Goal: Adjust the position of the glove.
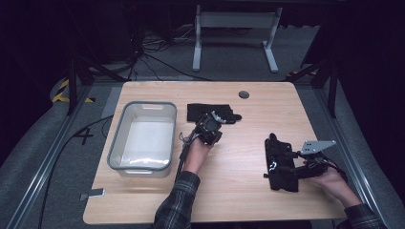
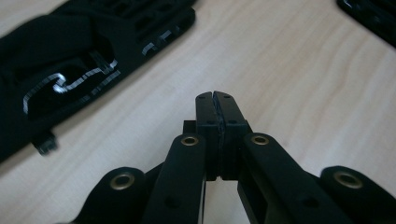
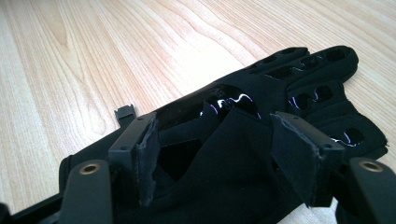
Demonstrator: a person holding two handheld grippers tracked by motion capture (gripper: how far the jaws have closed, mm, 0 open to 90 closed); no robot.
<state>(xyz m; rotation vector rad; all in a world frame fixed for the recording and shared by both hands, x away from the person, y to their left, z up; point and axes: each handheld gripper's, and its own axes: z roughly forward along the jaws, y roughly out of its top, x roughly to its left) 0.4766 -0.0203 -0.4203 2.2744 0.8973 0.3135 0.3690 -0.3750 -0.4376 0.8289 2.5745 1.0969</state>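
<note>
Neither black glove binned yet: left gripper [image 1: 216, 125] pinched closed and empty beside far glove [image 1: 203, 112], right gripper [image 3: 219, 154] jaws spread loosely around near-right glove [image 1: 281, 162] on the table [image 1: 239, 191], bin [image 1: 143, 136] at left holding neither

gloves: 2 [image 1: 212, 112] [image 1: 281, 162] | bin: 1 [image 1: 116, 138] | grippers: 2 [image 1: 210, 125] [image 1: 293, 160]

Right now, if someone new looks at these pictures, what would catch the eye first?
Probably the two black gloves on the pale wooden table: one glove lies at the right, with the right gripper open over its cuff, the other glove lies near the middle. Beside that one stands a grey plastic bin, and the left gripper is shut, holding nothing.
</note>
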